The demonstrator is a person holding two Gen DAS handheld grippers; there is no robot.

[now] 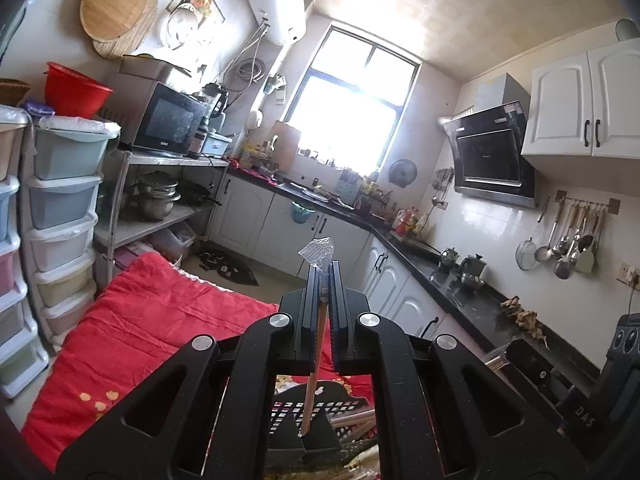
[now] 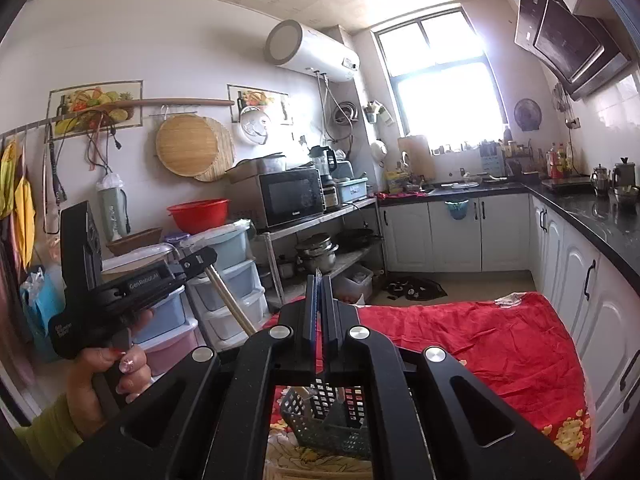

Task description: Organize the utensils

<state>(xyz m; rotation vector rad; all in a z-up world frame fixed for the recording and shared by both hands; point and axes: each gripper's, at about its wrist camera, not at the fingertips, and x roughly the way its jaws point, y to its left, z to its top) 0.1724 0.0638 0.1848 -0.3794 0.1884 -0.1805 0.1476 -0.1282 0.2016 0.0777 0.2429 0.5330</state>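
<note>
My left gripper (image 1: 323, 276) is shut on a utensil with a light wooden handle (image 1: 314, 364) that runs down between the jaws; a clear plastic wrap piece (image 1: 318, 252) sticks out above the tips. The handle's lower end points into a black perforated utensil basket (image 1: 320, 408) below. In the right wrist view the left gripper (image 2: 196, 260) shows at the left, held by a hand, with the wooden handle (image 2: 232, 304) slanting down. My right gripper (image 2: 319, 280) is shut on a thin clear-wrapped item whose kind I cannot tell, above the dark green-grey basket (image 2: 328, 420).
A red quilt (image 2: 480, 340) covers the surface under the basket. Stacked plastic drawers (image 1: 64, 216) stand at the left, a metal shelf with a microwave (image 1: 168, 120) beyond. A black counter (image 1: 460, 280) with white cabinets runs along the right; ladles hang on the wall (image 1: 568, 240).
</note>
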